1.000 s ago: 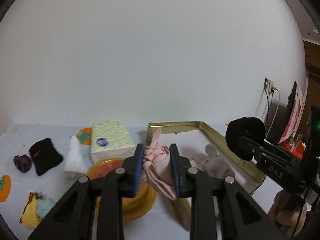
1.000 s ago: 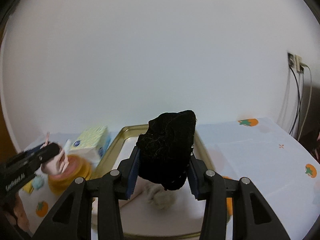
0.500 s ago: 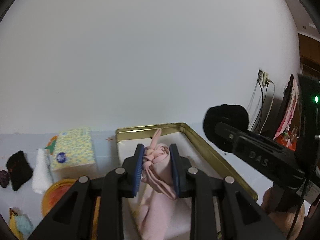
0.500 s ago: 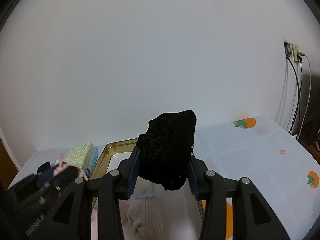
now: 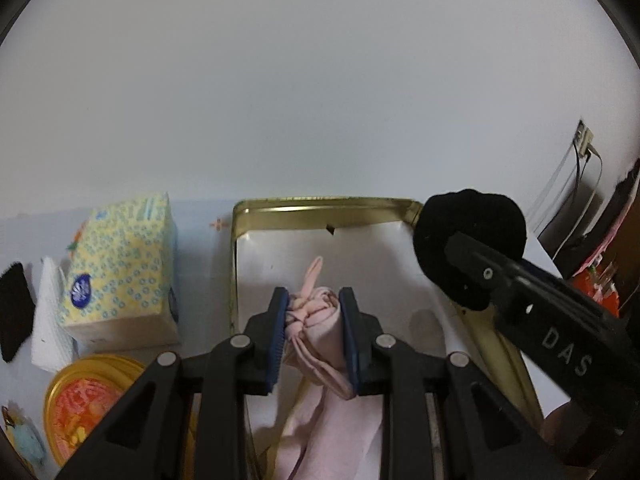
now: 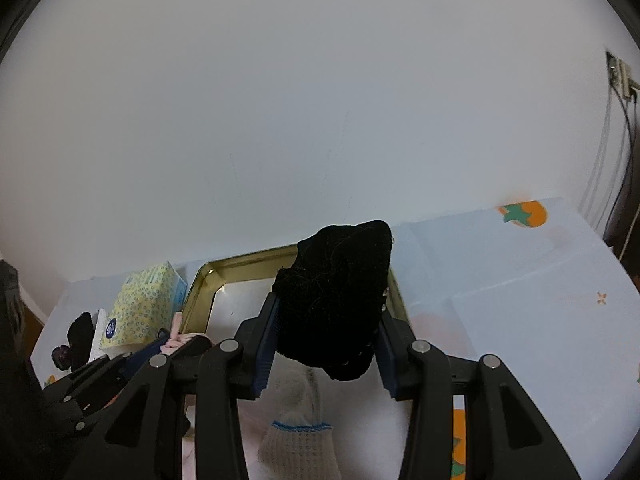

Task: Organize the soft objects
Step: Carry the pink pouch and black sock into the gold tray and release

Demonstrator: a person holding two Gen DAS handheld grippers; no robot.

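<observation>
My left gripper [image 5: 314, 340] is shut on a knotted pink cloth [image 5: 316, 316] and holds it over the gold tray [image 5: 320, 206], with more pink cloth hanging below. My right gripper [image 6: 325, 344] is shut on a black fuzzy cloth [image 6: 336, 292] above the same tray [image 6: 244, 268]. The right gripper and its black cloth [image 5: 468, 248] show at the right of the left wrist view. A white knitted glove [image 6: 298, 432] lies in the tray under the right gripper. The left gripper [image 6: 176, 344] shows at lower left of the right wrist view.
A yellow tissue box [image 5: 124, 272] stands left of the tray. Beside it lie a white cloth [image 5: 50, 320], a black cloth [image 5: 14, 312] and a yellow lid with orange inside [image 5: 86, 404]. Wall cables [image 6: 616, 152] hang at right.
Both grippers have moved left and forward over the tray, still holding their cloths. The pink cloth now sits lower, inside the tray's outline.
</observation>
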